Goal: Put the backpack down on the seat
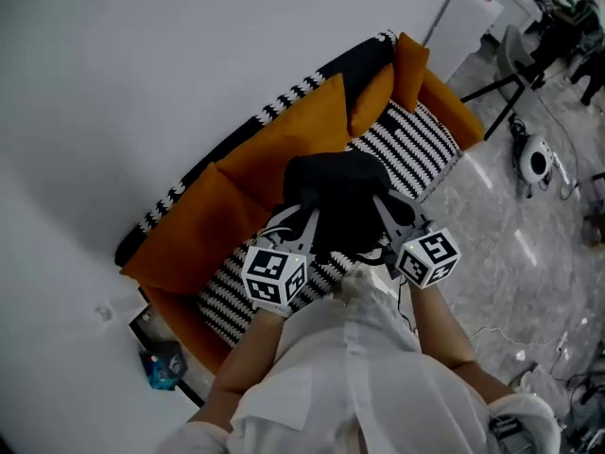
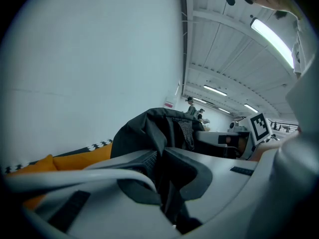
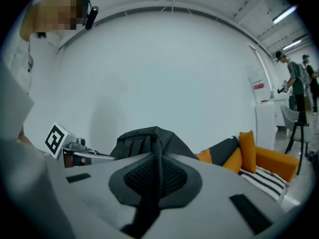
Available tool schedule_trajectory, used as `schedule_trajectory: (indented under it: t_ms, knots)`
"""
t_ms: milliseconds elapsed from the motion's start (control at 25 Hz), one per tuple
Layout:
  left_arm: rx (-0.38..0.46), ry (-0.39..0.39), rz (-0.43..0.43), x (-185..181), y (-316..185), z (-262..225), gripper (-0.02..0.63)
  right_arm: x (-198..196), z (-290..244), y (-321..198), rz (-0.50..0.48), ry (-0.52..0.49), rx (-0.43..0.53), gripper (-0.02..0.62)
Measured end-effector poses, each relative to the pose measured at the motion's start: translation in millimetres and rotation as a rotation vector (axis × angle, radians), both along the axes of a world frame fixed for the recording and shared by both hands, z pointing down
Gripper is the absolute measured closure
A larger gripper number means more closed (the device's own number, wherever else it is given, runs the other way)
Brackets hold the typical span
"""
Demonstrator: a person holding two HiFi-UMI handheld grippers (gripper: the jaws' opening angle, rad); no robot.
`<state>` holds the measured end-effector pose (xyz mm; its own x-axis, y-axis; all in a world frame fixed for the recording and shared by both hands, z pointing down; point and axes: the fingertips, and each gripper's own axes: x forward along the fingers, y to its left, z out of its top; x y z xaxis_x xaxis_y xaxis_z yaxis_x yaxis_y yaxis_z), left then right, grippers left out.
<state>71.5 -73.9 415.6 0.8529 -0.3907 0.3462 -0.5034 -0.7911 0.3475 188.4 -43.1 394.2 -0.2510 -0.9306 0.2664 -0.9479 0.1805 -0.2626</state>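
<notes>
- left gripper [image 1: 304, 223]: clenched on a fold of dark strap from the backpack [image 1: 336, 201]. The fabric is pinched flat between the pads, and the bag's bulk rises just ahead of the jaws.
- right gripper [image 1: 388, 218]: jaws nearly together, grasping a thin ridge of strap on the same bag, which stands directly ahead of this gripper too.
- The backpack sits between the two grippers, one grip on each side. Judged reason: two holds keep it level and stop it swinging as it goes down.
- Under and ahead of both grippers is the striped seat [image 1: 416, 145], with the orange back cushions [image 1: 284, 140] beyond the bag.
- The bag is over the middle of the seat. Cannot tell whether its base already rests on the cushion, as the bag hides the contact.
- Judgement: this is the settling stage, and both grips are needed until the seat takes the weight.
- Risk: letting go on one side first could tip the bag back toward the grippers and the seat's front edge.
</notes>
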Motion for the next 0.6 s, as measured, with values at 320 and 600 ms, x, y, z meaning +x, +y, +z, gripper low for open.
schedule_trajectory:
  t_ms: [320,600]
  knots:
    - [-0.081,-0.068,-0.286,-7.0,-34.1,53.5,0.561,-3.6,58.7,-69.1,-0.308,0.017,-0.102,0.568]
    - [-0.159,-0.106,-0.451,-12.8,-59.0,115.8,0.561,-10.6,119.1,-114.7,-0.440,0.054,-0.170,0.569]
